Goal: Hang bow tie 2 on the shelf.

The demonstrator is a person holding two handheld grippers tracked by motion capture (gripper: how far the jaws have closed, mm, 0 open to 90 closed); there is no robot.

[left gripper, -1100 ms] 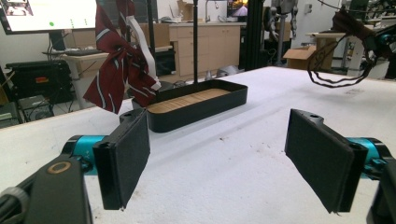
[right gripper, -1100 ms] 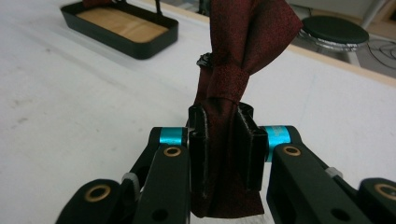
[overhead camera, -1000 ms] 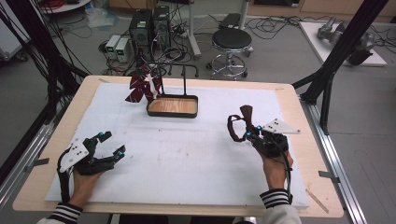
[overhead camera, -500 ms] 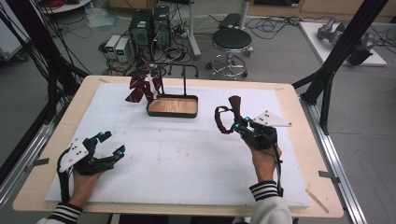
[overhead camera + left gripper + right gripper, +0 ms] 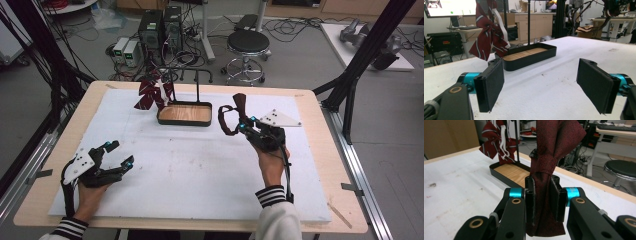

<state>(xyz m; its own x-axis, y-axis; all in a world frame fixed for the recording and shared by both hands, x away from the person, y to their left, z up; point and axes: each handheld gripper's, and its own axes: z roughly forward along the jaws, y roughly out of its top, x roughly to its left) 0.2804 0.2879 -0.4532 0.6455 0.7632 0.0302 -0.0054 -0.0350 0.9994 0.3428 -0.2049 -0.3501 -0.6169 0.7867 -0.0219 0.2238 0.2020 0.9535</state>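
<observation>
Nearest to us, at the lower left of the high view, our left gripper [image 5: 116, 154] rests low over the white mat [image 5: 200, 170], its jaws spread wide with nothing between them. In the left gripper view its two black pads [image 5: 491, 83] stand well apart, with bare mat showing in the gap.

A little farther in, on the right side, our right gripper [image 5: 240, 125] hangs above the mat with its jaws pressed together on a dark red bow tie [image 5: 239, 106]. In the right gripper view the pads clamp the tie's knotted middle [image 5: 544, 192], the fabric fanning out above them and hanging below. In the high view the tie's black strap [image 5: 225, 122] loops down beside the jaws, clear of the mat.

We can read no brand, label or writing on the grippers, the ties or the tray.

Beyond both grippers, toward the far edge of the mat, sits a shallow black tray [image 5: 186, 121] with a wooden floor; nothing lies in it. A thin black stand [image 5: 198, 85] rises from it. A striped red bow tie [image 5: 150, 95] with a white strap hangs from the stand's left side, just beside the tray's left end.
</observation>
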